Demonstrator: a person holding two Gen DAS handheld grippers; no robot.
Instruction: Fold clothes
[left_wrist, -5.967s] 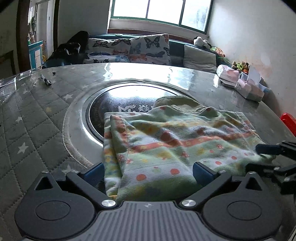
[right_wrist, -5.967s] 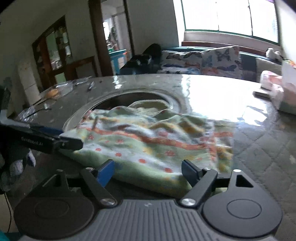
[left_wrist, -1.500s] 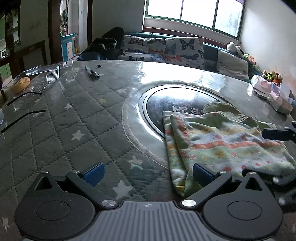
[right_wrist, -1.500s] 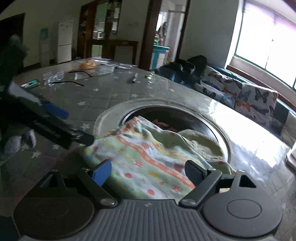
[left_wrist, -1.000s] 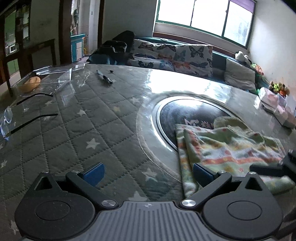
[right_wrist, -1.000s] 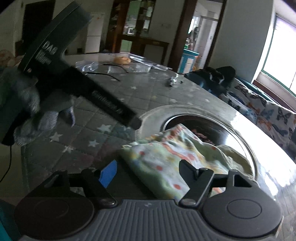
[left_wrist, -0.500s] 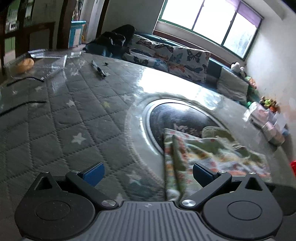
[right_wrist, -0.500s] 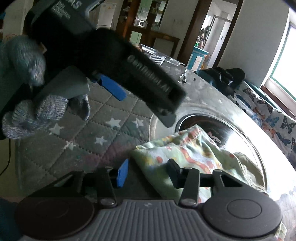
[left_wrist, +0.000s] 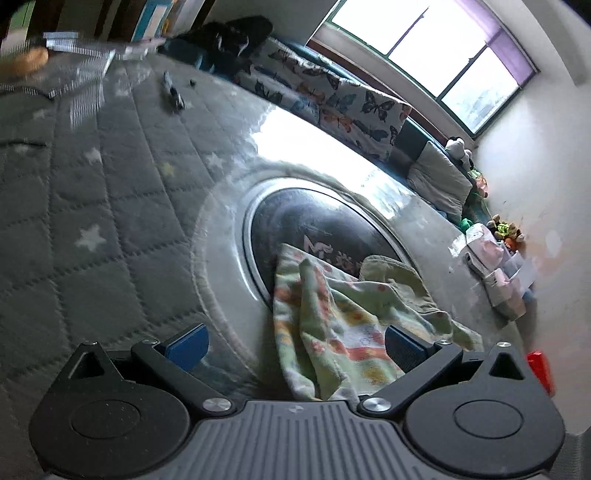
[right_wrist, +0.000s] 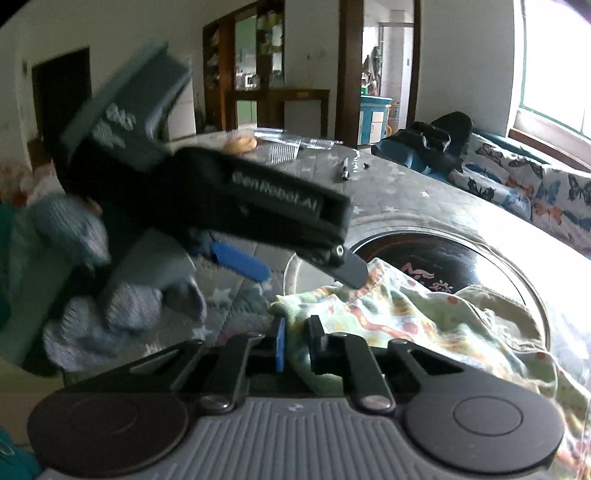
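A green garment (left_wrist: 343, 325) with orange stripes and dots lies folded over the dark round inset (left_wrist: 306, 225) of the table. My left gripper (left_wrist: 295, 343) is open, tilted, with the garment's near left corner between its fingers. My right gripper (right_wrist: 295, 345) is shut on the garment's near corner (right_wrist: 295, 332). In the right wrist view the left gripper (right_wrist: 306, 269) hovers just above the garment (right_wrist: 424, 325), one finger tip touching its edge.
The table has a grey quilted star-pattern cover (left_wrist: 92, 192). A pen (left_wrist: 173, 92) and a clear tray (left_wrist: 74, 55) lie at the far left. Tissue packs (left_wrist: 495, 266) stand at the right edge. A sofa with butterfly cushions (left_wrist: 332, 99) stands behind.
My right gripper has closed on the garment's corner. My left gripper has moved in over the garment's left edge and tilted.
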